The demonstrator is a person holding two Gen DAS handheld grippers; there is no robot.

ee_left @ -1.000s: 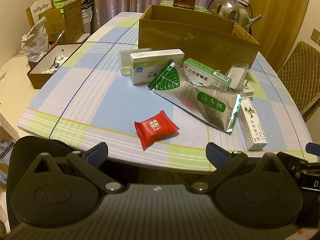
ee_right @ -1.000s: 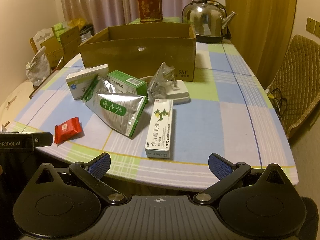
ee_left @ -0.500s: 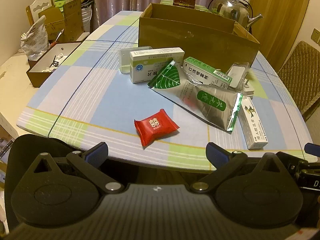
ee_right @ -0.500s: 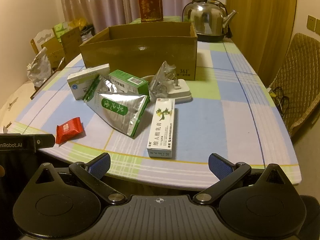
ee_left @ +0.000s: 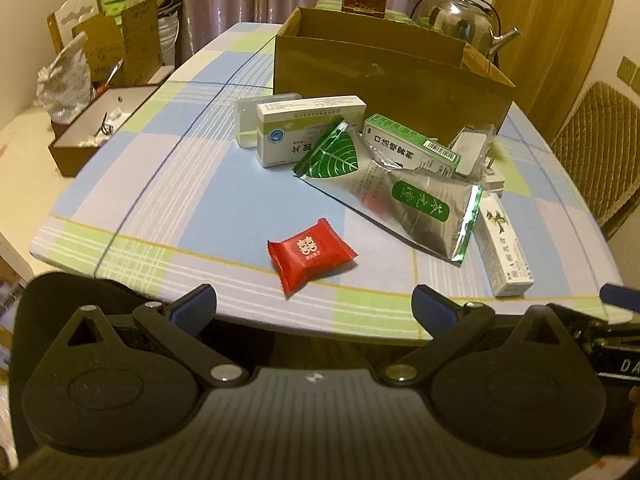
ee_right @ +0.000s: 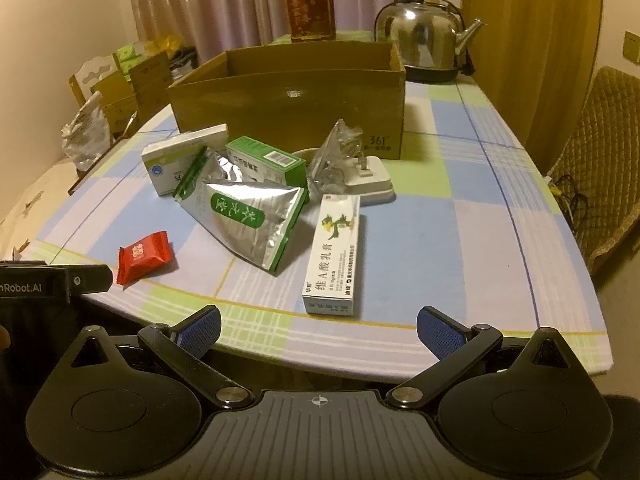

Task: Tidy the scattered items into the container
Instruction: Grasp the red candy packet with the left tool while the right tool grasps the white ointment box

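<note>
Both hand-held grippers sit just off the near edge of the bench (ee_left: pixel 224 184), above the drop, neither touching anything. Left hand-held gripper (ee_left: pixel 314 310): jaws wide apart, empty. Right hand-held gripper (ee_right: pixel 319 326): jaws wide apart, empty. Nearest item to the left one is the red candy packet (ee_left: pixel 310 254), lying flat straight ahead, just inside the bench edge and apart from the rest; its long axis runs roughly across the gripper's line. Nearest to the right one is the white tube box (ee_right: pixel 334 256), dead ahead, long axis pointing away from the gripper toward the cardboard box (ee_right: pixel 288 108). Judgement: each side has its own closest target, and the tube box would need jaws set across its narrow width. Further in, the silver foil pouch (ee_right: pixel 248 220) overlaps a green carton (ee_right: pixel 266 160) and a white medicine box (ee_left: pixel 308 128); crumpled clear plastic rests on a white adapter (ee_right: pixel 370 180). Cardboard box is open-topped, behind the pile; nothing visible inside from these angles.
</note>
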